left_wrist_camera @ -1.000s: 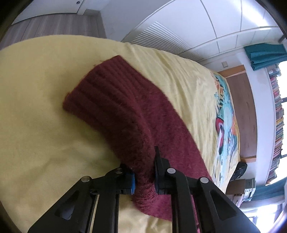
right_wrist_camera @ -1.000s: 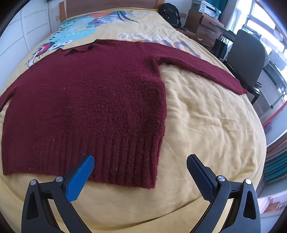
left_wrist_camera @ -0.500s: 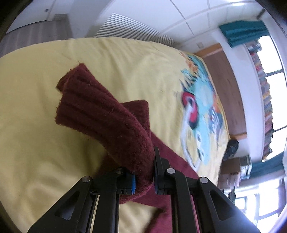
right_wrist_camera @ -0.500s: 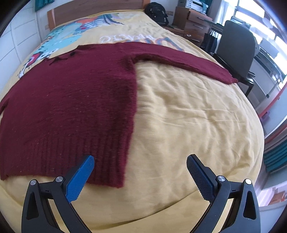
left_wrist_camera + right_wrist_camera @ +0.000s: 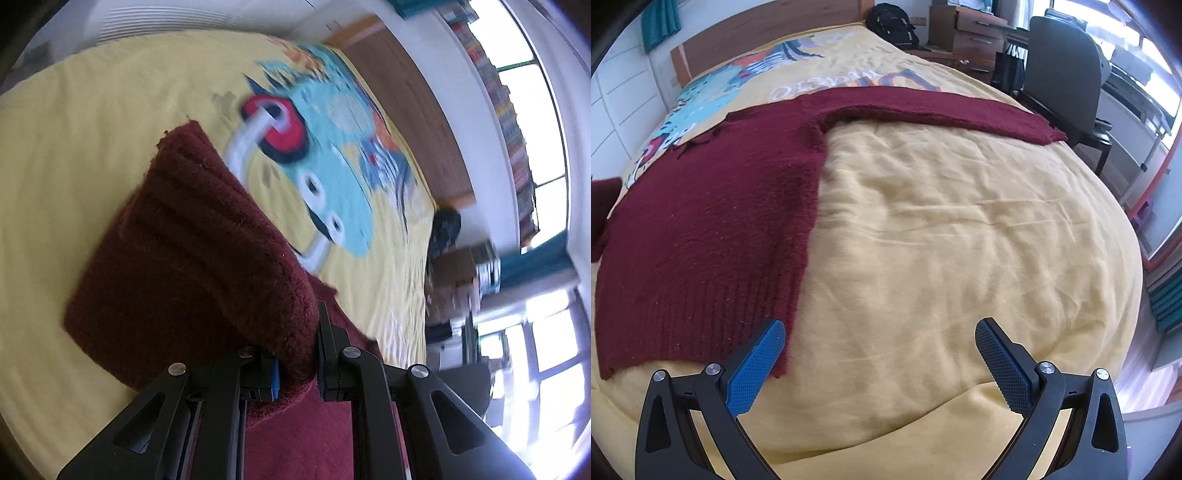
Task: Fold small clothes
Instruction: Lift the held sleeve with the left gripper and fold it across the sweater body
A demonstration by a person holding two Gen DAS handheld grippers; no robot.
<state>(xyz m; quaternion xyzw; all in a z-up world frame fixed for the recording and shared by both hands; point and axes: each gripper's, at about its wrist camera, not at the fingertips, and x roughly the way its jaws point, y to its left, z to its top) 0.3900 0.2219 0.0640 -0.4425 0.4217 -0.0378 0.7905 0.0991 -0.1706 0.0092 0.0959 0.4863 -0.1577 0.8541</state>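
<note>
A dark red knitted sweater (image 5: 713, 221) lies flat on the yellow bed cover (image 5: 960, 240). Its right sleeve (image 5: 942, 110) stretches out to the right. My left gripper (image 5: 297, 365) is shut on the left sleeve (image 5: 199, 251) near its ribbed cuff and holds it lifted above the bed, over the sweater's body (image 5: 314, 443). My right gripper (image 5: 879, 365) is open and empty, low over the bed cover beside the sweater's ribbed hem corner.
The bed cover has a blue cartoon print (image 5: 325, 147) toward the wooden headboard (image 5: 768, 33). A black backpack (image 5: 894, 18), wooden drawers (image 5: 975, 37) and a grey office chair (image 5: 1067, 81) stand to the right of the bed.
My left gripper has lifted the left sleeve off the bed and swung it toward the sweater's body. My right gripper has shifted right, off the hem, and stays open.
</note>
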